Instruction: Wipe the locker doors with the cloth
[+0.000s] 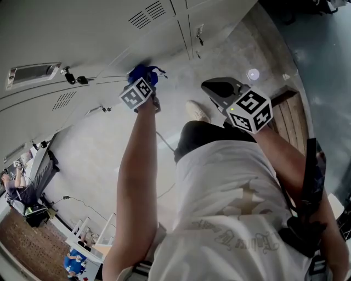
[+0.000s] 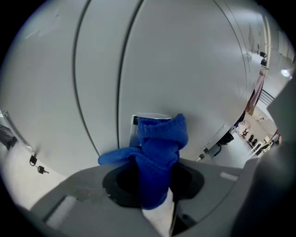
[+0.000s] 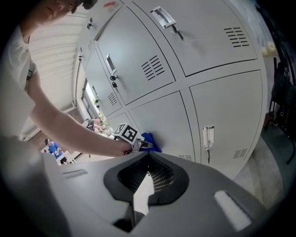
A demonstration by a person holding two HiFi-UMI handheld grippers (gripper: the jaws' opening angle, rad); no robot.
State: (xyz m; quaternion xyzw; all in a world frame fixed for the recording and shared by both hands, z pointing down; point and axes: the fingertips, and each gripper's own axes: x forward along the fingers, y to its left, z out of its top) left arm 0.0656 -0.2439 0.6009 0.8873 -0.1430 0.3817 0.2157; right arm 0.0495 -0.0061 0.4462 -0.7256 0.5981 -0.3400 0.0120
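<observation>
A blue cloth [image 2: 159,148] is bunched between the jaws of my left gripper [image 1: 147,85] and pressed against a grey locker door [image 2: 185,65], just below a small label holder [image 2: 137,121]. In the head view the cloth [image 1: 142,72] sits on the lower row of lockers [image 1: 82,33]. My right gripper [image 3: 148,156] is held back from the lockers [image 3: 222,106], shut with nothing between its ridged pads. From the right gripper view, the left gripper [image 3: 138,142] and the cloth [image 3: 151,141] show against a bottom locker door.
Keys hang from locks [image 1: 70,77] on several doors, and vent slots [image 1: 147,13] mark the doors. A wooden bench [image 1: 286,110] stands to the right. My white shoe [image 1: 196,111] is on the concrete floor. People and white furniture [image 1: 82,247] are far off along the lockers.
</observation>
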